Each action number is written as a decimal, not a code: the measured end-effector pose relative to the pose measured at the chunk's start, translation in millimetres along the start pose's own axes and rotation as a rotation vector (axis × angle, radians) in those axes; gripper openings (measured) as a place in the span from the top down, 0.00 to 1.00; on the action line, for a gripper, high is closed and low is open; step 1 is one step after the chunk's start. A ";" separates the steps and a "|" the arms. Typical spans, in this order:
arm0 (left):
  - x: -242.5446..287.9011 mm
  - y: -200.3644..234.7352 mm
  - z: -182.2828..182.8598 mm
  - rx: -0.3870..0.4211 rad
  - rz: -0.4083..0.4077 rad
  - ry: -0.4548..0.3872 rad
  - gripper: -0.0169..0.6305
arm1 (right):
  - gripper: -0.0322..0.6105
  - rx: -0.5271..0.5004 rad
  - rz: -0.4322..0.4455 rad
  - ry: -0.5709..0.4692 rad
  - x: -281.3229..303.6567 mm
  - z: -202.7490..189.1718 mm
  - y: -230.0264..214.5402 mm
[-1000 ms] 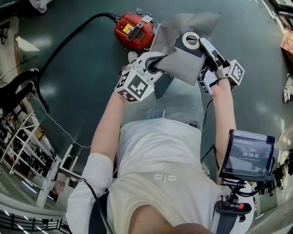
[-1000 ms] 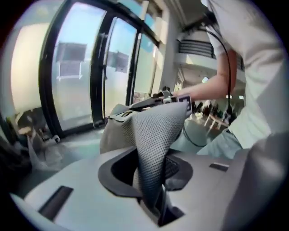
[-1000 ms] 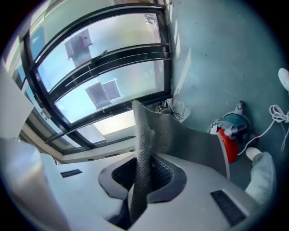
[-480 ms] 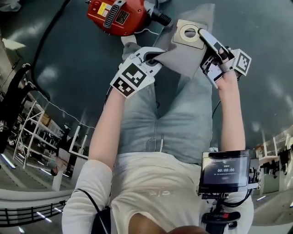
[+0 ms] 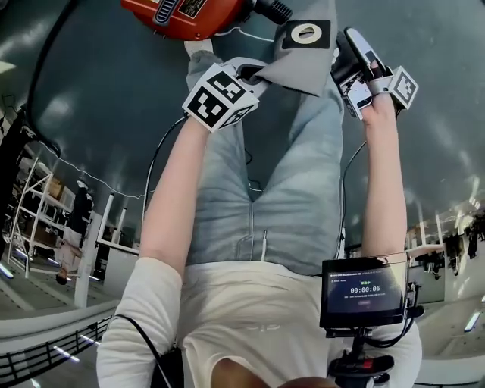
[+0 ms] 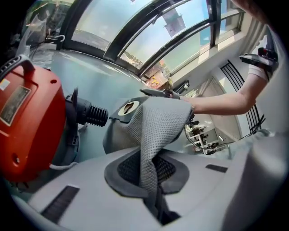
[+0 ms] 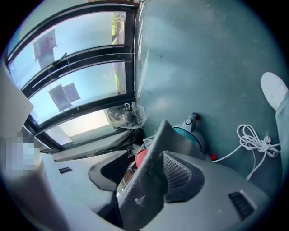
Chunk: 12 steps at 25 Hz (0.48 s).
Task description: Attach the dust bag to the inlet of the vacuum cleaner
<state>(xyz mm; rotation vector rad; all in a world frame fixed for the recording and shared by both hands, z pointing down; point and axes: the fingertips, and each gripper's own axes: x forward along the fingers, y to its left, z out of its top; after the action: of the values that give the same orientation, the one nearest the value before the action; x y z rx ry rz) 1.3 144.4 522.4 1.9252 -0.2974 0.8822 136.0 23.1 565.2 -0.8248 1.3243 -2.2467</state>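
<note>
Vacuum cleaner (image 5: 182, 14) cut off at top; left gripper (image 6: 151, 180) pinches dust bag (image 5: 303, 64).

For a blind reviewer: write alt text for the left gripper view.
The left gripper, jaws shut, pinches a fold of the grey dust bag. Beyond, its collar sits near the ribbed inlet of the red vacuum cleaner.

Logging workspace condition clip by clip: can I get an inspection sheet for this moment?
Surface: dark green floor; no table seen.
Job's things: red vacuum cleaner, its black ribbed inlet bare; grey dust bag held beside it, not attached.
Clutter: teal appliance on the floor.
Grippers: left gripper shut on the dust bag; right gripper opening, bag fabric between its jaws.
Cables: white cord coiled on the floor.
Surroundings: large windows, white shelving.
</note>
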 end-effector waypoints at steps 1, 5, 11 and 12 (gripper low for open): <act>5.1 0.8 0.9 -0.008 -0.009 0.007 0.94 | 0.60 0.003 -0.018 0.015 4.9 -1.7 -5.6; 29.8 -0.3 -1.9 -0.024 0.013 0.049 0.94 | 0.60 0.053 -0.014 -0.008 5.0 -6.7 -7.9; 25.9 12.6 0.7 -0.134 0.030 -0.004 0.94 | 0.60 -0.034 0.011 0.011 10.2 -5.1 14.2; 26.1 14.3 -1.0 -0.152 0.028 -0.004 0.94 | 0.60 -0.042 0.005 0.014 10.7 -3.0 14.3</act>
<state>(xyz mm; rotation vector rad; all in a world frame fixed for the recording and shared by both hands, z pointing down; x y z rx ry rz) 11.6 142.0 550.2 1.7868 -0.3834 0.8492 126.7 11.8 554.5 -0.8212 1.3829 -2.2315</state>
